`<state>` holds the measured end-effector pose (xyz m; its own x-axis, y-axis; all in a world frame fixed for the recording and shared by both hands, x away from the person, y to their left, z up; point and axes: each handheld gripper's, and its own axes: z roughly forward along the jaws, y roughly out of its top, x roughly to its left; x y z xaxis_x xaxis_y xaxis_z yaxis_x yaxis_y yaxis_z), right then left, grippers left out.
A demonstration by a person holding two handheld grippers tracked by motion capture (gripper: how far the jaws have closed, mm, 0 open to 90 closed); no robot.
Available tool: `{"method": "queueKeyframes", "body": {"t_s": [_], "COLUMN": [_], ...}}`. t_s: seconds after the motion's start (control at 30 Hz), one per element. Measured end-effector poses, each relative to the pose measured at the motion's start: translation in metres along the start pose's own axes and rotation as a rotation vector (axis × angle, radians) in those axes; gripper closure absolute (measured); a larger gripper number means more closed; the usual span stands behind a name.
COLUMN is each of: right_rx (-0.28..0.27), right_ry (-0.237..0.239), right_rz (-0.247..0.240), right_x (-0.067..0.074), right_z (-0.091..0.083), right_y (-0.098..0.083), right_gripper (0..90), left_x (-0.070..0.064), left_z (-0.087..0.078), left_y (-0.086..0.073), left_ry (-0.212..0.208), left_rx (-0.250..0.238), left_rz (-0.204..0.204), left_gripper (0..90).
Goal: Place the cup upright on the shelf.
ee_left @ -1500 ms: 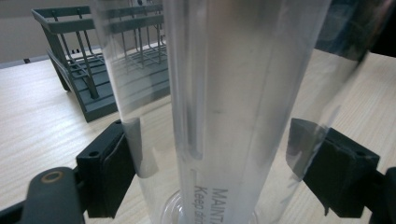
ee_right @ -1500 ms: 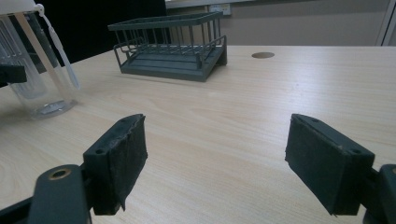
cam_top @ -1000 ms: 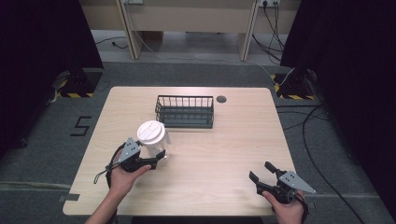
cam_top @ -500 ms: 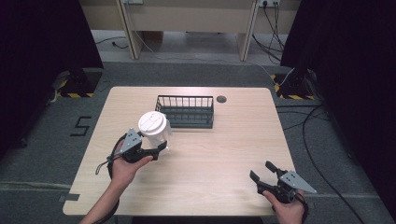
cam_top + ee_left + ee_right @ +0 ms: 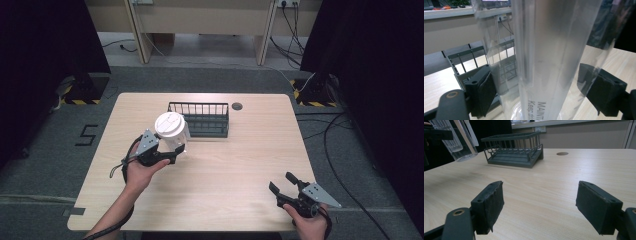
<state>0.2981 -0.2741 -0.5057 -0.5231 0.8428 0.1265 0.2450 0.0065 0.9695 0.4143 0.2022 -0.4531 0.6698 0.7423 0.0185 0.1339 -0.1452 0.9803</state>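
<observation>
Lifted toward the rack [image 5: 199, 119], the pitcher [image 5: 171, 131] hangs in the left claw [image 5: 176, 151].

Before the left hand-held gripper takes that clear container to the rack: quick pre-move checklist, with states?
1. Left hand-held gripper clamped on the clear lidded container: ok, pads on both sides.
2. Container clear of the table: ok, base hangs above the wood in the right gripper view.
3. White lid on: ok.
4. Wire rack free inside: ok.
5. Right hand-held gripper out of the way: ok, open, at the near right edge.
</observation>
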Motion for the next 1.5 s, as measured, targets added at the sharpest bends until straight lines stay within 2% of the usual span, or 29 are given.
{"method": "queueKeyframes", "body": {"t_s": [0.8,1.5], "right_rx": [0.002,-0.002], "right_ry": [0.005,0.006], "right_rz": [0.004,0.004], "right_x": [-0.001,-0.001], "right_z": [-0.002,-0.002], "right_y": [0.000,0.001], "right_gripper": [22.7,22.7], "left_x": [0.012,0.018], "left_z": [0.022,0.039], "left_y": [0.015,0.036], "left_ry": [0.014,0.032], "left_rx": [-0.002,0.002], "left_rz": [-0.029,-0.012], "left_gripper": [17.8,17.7]}}
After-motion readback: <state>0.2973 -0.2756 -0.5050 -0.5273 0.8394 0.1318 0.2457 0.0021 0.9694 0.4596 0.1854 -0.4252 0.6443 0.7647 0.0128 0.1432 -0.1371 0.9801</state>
